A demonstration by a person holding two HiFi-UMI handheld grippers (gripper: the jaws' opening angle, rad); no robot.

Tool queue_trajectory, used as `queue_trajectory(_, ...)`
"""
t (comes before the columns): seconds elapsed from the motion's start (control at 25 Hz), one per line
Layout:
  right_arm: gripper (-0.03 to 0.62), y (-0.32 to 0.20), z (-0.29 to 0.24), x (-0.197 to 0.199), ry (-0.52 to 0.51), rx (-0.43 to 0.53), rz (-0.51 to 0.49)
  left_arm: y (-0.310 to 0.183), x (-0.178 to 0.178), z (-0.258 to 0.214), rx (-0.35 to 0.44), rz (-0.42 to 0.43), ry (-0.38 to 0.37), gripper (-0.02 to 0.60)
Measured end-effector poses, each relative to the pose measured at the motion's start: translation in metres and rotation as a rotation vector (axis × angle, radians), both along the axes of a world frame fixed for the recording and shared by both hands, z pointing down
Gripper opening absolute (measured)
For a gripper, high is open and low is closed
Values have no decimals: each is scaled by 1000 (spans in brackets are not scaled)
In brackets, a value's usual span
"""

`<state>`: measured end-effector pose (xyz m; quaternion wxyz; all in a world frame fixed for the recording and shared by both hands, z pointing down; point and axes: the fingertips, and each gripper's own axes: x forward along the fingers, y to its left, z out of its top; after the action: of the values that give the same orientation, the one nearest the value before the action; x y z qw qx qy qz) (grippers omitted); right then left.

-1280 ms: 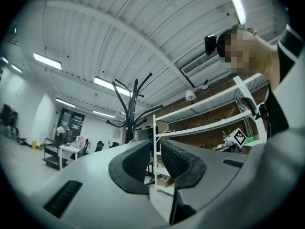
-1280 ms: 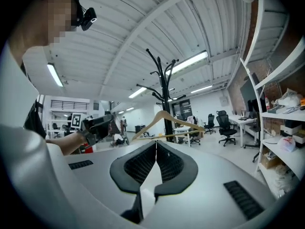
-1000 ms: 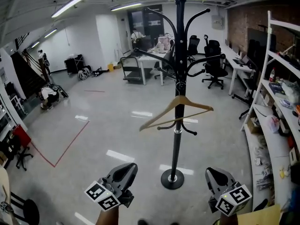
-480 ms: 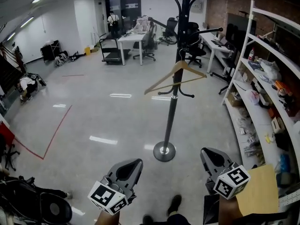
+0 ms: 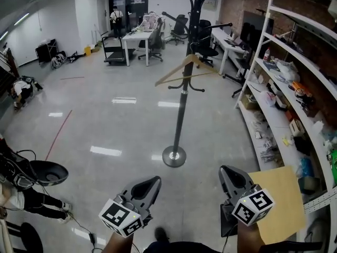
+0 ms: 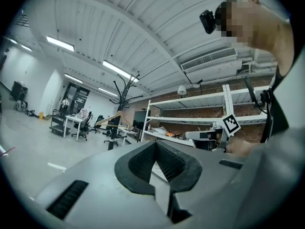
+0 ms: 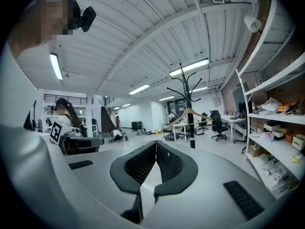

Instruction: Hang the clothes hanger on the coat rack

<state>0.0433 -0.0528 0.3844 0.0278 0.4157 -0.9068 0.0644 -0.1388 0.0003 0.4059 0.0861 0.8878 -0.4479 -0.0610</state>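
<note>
A wooden clothes hanger (image 5: 185,69) hangs on a lower hook of the black coat rack (image 5: 180,104), which stands on the grey floor well ahead of me. Both grippers are held low near the bottom of the head view, far from the rack. My left gripper (image 5: 150,183) is shut with nothing between its jaws, and so is my right gripper (image 5: 227,174). In the left gripper view the rack (image 6: 121,87) and hanger (image 6: 108,119) show small beyond the left gripper (image 6: 156,145). The right gripper view shows the rack (image 7: 188,100) and hanger (image 7: 189,114) past the right gripper (image 7: 156,144).
White shelving (image 5: 295,94) loaded with boxes runs along the right wall. A tan cardboard sheet (image 5: 277,204) lies by my right gripper. Desks and office chairs (image 5: 152,36) stand at the back. A black stool seat (image 5: 47,173) and a person's legs are at the left.
The coat rack with the hanger now sits farther away and higher in the head view; I have backed off from it. Both grippers stay low and shut.
</note>
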Motion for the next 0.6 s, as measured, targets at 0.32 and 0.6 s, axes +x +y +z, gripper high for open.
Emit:
queue_trajectory(0.32, 5, 90, 11, 61, -24, -4, -58, 87, 64, 3, -26, -34, -1, 0)
queue_trajectory(0.6, 5, 155, 35, 123, -76, -63, -92, 165, 132, 18, -109, -52, -30, 0)
